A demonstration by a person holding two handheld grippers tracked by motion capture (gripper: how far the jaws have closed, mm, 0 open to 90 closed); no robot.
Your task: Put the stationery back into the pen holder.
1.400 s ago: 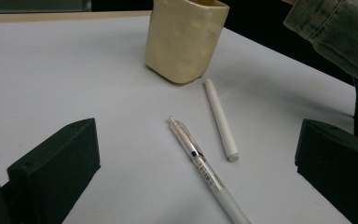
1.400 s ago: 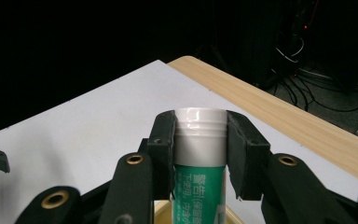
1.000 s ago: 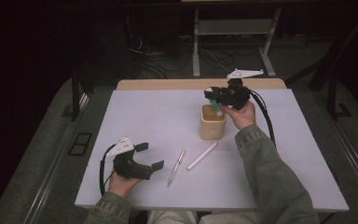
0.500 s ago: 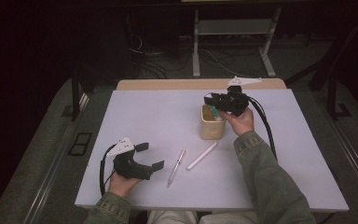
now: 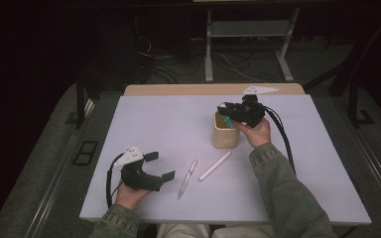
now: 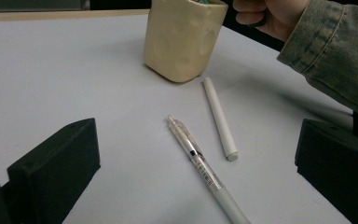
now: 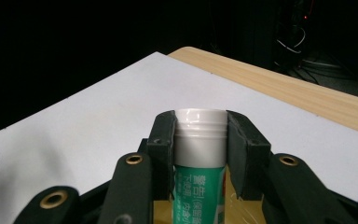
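black foam jaws of the left gripper [image 5: 158,174] stand spread and empty at the lower left of the high view, resting on the pale lilac counter [image 5: 144,124], same as a second ago. just beyond it lie a clear-barrelled white pen [image 6: 204,171] and a plain white stick marker [image 6: 219,119], side by side and apart, both pointing up the frame toward the cream ceramic cup [image 6: 182,38].

farther back, the right gripper [image 7: 200,140] pinches the green-and-white glue tube [image 7: 199,158] just under its white cap. over the last second the right hand has sunk and tilted toward the cup [image 5: 225,133], so the tube's lower end now sits inside the rim where before it hung above it. i judge the drop-in nearly done; only the release is left.

the tube's long axis stands close to upright, cap up, base down in the cup.
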